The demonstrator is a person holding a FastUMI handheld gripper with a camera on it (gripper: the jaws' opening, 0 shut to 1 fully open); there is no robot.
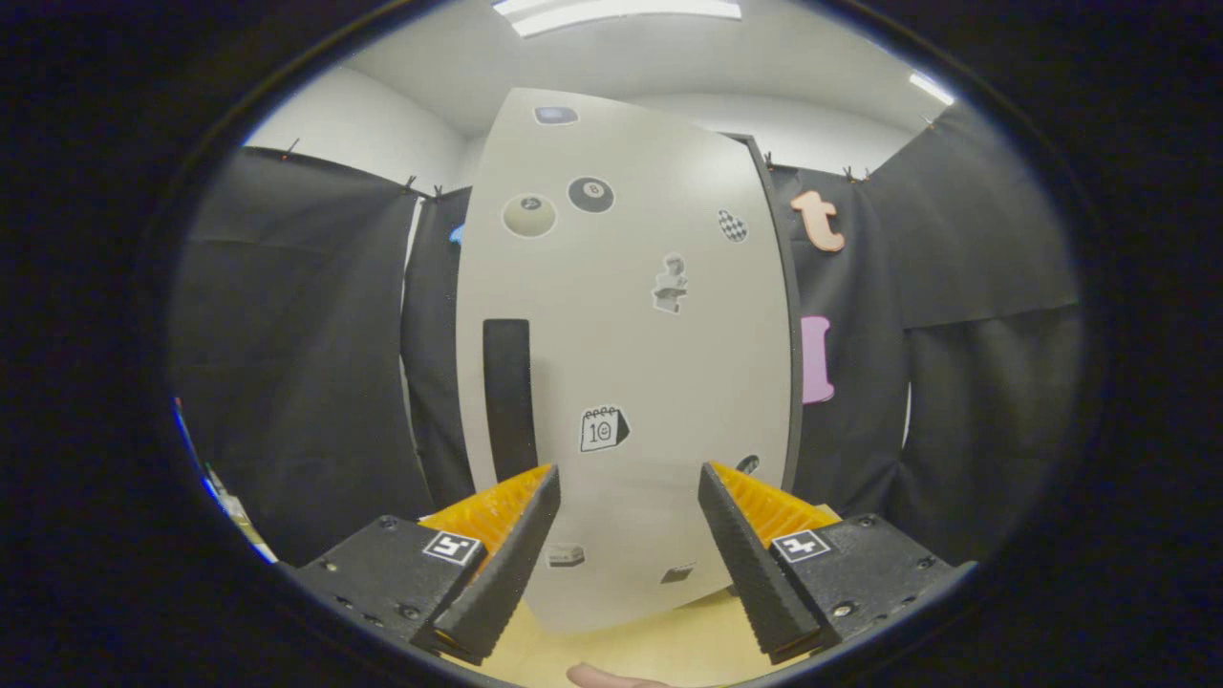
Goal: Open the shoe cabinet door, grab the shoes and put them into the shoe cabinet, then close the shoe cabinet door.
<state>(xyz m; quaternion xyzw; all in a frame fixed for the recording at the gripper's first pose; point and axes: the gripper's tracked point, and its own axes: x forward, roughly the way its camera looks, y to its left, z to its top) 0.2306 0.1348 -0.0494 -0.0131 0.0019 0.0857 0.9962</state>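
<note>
The shoe cabinet door [631,334] is a tall pale panel with several stickers, standing upright just beyond my fingers. A black vertical handle [507,397] runs down its left part, right above the left fingertip. My gripper [628,478] is open, with nothing between its fingers, and the lower part of the door shows through the gap. I cannot tell from here whether the door is shut or ajar.
Black cloth walls [306,363] hang on both sides of the cabinet. A light wooden floor [659,640] lies below the door. A fingertip of a person's hand [602,677] shows under the fingers.
</note>
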